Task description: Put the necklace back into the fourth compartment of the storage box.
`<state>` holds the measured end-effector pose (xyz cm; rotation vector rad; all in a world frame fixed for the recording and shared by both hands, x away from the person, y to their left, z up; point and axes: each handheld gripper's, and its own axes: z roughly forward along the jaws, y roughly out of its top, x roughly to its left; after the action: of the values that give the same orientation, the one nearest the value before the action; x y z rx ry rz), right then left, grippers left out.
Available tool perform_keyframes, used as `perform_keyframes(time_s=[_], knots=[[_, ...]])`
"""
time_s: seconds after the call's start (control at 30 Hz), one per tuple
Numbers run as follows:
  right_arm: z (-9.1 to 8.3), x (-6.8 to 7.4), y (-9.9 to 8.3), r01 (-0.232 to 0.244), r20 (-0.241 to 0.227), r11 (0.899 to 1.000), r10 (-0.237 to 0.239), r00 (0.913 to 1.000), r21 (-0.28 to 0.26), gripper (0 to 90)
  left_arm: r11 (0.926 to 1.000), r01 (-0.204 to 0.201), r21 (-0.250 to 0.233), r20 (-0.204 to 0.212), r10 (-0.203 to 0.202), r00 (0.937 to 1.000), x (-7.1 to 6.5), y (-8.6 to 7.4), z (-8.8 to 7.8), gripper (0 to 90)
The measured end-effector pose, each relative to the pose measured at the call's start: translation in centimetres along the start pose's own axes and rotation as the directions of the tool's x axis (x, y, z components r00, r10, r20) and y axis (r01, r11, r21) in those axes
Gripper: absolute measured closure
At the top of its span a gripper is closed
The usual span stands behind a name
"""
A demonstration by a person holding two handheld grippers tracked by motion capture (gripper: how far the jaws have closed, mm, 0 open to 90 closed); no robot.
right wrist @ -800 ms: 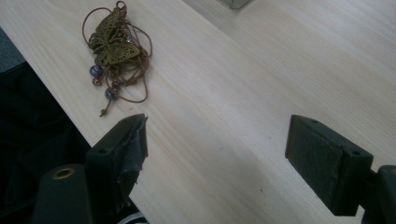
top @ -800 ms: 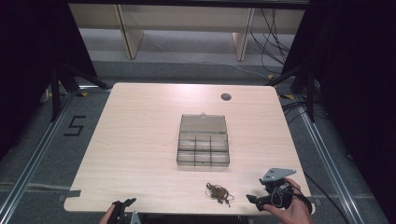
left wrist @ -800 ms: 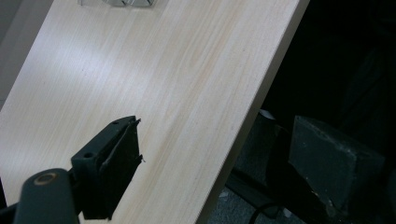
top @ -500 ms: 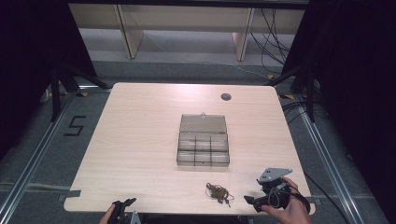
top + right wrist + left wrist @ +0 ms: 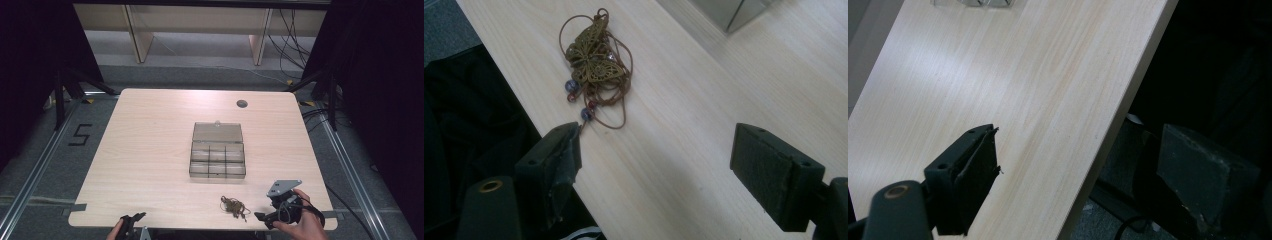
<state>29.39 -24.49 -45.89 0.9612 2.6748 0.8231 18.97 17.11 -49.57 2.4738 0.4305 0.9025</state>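
While wide-open jaws of the right gripper (image 5: pixel 654 165) hover nearby, the butterfly necklace (image 5: pixel 595 62), upper left, looks light, limp, tangle-prone; pinch its metal pendant.

**Pale wooden surface, a box and a necklace on it**

The surface (image 5: pixel 150 150) is light wood with rounded corners and a small dark round hole (image 5: pixel 242 103) near its far edge. A clear plastic box (image 5: pixel 217 157) with small compartments lies at its middle, lid open and tilted back, well beyond the right claw (image 5: pixel 263 218). A necklace (image 5: pixel 234 206), a tangle of brown cord with a brass butterfly and a few beads, lies near the front edge, just ahead of that claw's open jaws.
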Motion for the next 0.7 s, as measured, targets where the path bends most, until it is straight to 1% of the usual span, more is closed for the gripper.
perform_keyframes(time_s=[0.03, 0.07, 0.1, 0.13, 0.17, 0.2, 0.23, 0.27, 0.3, 0.33, 0.37, 0.4, 0.43, 0.47, 0.5, 0.53, 0.57, 0.6, 0.63, 0.67, 0.7], knots=[[0.1, 0.2, 0.3, -0.012, -0.01, 1.0, 0.012, 0.9999, 0.01, 21.3, 1.0, 0.002, -0.002, -0.004, -0.002, 1.0, 0.0, 0.0, 0.0, 15.8], [0.1, 0.2, 0.3, -0.012, -0.01, 1.0, 0.012, 0.9999, 0.01, 21.3, 1.0, 0.002, -0.002, -0.004, -0.002, 1.0, 0.0, 0.0, 0.0, 15.8], [0.3, 0.5, 0.7, 0.002, -0.008, 1.0, -0.002, 1.0, 0.02, 21.3, 1.0, 0.006, 0.001, 0.008, -0.006, 0.9999, 0.0, 0.0, 0.0, 15.8], [0.4, 0.6, 0.8, 0.01, -0.013, 1.0, -0.009, 0.9999, 0.016, 21.3, 1.0, 0.008, -0.003, -0.009, -0.008, 0.9999, 0.1, 0.0, -0.1, 15.8], [0.4, 0.8, 1.0, 0.008, -0.004, 1.0, -0.008, 1.0, 0.02, 21.4, 0.9998, 0.017, -0.01, -0.009, -0.017, 0.9998, 0.1, -0.1, 0.0, 15.8], [0.2, 1.0, 1.2, -0.001, -0.016, 1.0, 0.001, 0.9999, 0.028, 21.0, 0.9998, 0.017, -0.008, -0.011, -0.017, 0.9998, 0.1, -0.1, 0.0, 15.8], [0.1, 1.0, 1.4, 0.016, -0.016, 0.999, -0.015, 0.9998, 0.032, 20.7, 0.9999, 0.013, -0.003, -0.015, -0.013, 0.9998, 0.1, -0.1, -0.1, 15.8], [0.2, 1.0, 1.6, 0.04, -0.02, 0.999, -0.039, 0.999, 0.025, 20.6, 0.9998, 0.02, -0.005, -0.013, -0.02, 0.9997, 0.1, -0.1, -0.1, 15.8], [0.2, 1.1, 1.7, 0.033, -0.025, 0.999, -0.032, 0.9992, 0.038, 20.5, 0.9998, 0.02, -0.005, -0.014, -0.02, 0.9997, 0.1, -0.1, -0.1, 15.8], [0.5, 1.3, 1.9, 0.03, -0.02, 0.999, -0.029, 0.9994, 0.032, 20.2, 0.9997, 0.023, -0.005, -0.014, -0.023, 0.9996, 0.1, -0.1, -0.1, 15.8], [0.6, 1.2, 2.1, 0.05, -0.028, 0.998, -0.049, 0.9984, 0.042, 20.4, 0.9996, 0.027, -0.01, -0.02, -0.028, 0.9994, 0.1, -0.1, 0.0, 15.8], [0.8, 1.3, 2.3, 0.051, -0.038, 0.998, -0.049, 0.9981, 0.047, 20.8, 0.9997, 0.023, -0.001, -0.012, -0.023, 0.9997, 0.2, -0.1, 0.0, 15.8], [1.0, 1.4, 2.4, 0.05, -0.031, 0.998, -0.048, 0.9983, 0.038, 20.6, 0.9997, 0.025, 0.005, 0.002, -0.025, 0.9997, 0.2, -0.1, 0.1, 15.8], [1.1, 1.4, 2.6, 0.071, -0.034, 0.996, -0.069, 0.997, 0.046, 20.6, 0.9998, 0.021, -0.001, -0.021, -0.021, 0.9996, 0.1, -0.2, 0.2, 15.8], [1.4, 1.5, 2.7, 0.078, -0.044, 0.996, -0.077, 0.9961, 0.036, 21.0, 0.9998, 0.021, 0.002, -0.018, -0.021, 0.9996, 0.1, -0.2, 0.2, 15.8], [1.4, 1.5, 2.8, 0.09, -0.053, 0.995, -0.088, 0.9948, 0.048, 21.0, 0.9996, 0.028, -0.008, -0.015, -0.028, 0.9995, 0.0, -0.2, 0.3, 15.8], [1.4, 1.7, 2.9, 0.085, -0.055, 0.995, -0.082, 0.9951, 0.055, 20.9, 0.9998, 0.017, 0.004, -0.017, -0.017, 0.9997, 0.1, -0.1, 0.1, 15.8], [1.7, 1.7, 3.0, 0.088, -0.041, 0.995, -0.086, 0.9955, 0.05, 20.8, 0.9996, 0.026, -0.007, -0.017, -0.026, 0.9995, 0.0, -0.1, 0.2, 15.8], [1.6, 2.0, 3.1, 0.052, -0.04, 0.996, -0.049, 0.998, 0.074, 20.7, 0.9997, 0.025, 0.001, 0.004, -0.025, 0.9997, 0.1, -0.1, 0.2, 15.8], [1.9, 2.0, 3.2, 0.067, -0.026, 0.995, -0.066, 0.9975, 0.071, 20.6, 0.9999, 0.013, 0.006, -0.028, -0.013, 0.9995, 0.1, -0.1, 0.2, 15.8], [2.1, 2.0, 3.3, 0.099, -0.041, 0.993, -0.097, 0.9944, 0.056, 20.9, 0.9996, 0.028, -0.005, -0.028, -0.028, 0.9992, 0.0, -0.2, 0.2, 15.8]])
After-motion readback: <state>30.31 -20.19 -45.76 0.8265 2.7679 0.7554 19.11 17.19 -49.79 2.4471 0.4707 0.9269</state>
